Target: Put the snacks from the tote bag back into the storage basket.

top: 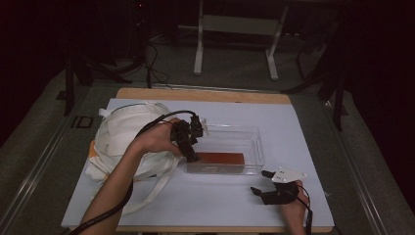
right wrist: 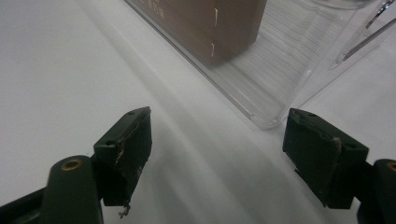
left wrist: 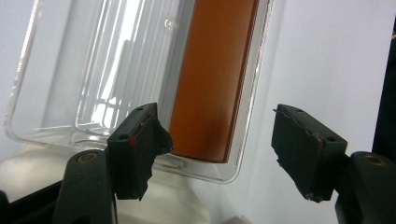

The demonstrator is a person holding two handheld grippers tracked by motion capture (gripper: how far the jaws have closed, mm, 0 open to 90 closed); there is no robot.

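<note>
Over the clear tray (top: 254, 147), the left gripper (top: 192, 155) angles down, fingers spread.

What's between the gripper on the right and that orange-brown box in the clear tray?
Bare white table, then the clear tray wall, as the right gripper view shows; the orange-brown box lies inside, beyond the right gripper.

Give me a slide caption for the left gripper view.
Open left gripper poised over the end of an orange-brown box lying in a clear plastic tray.
</note>
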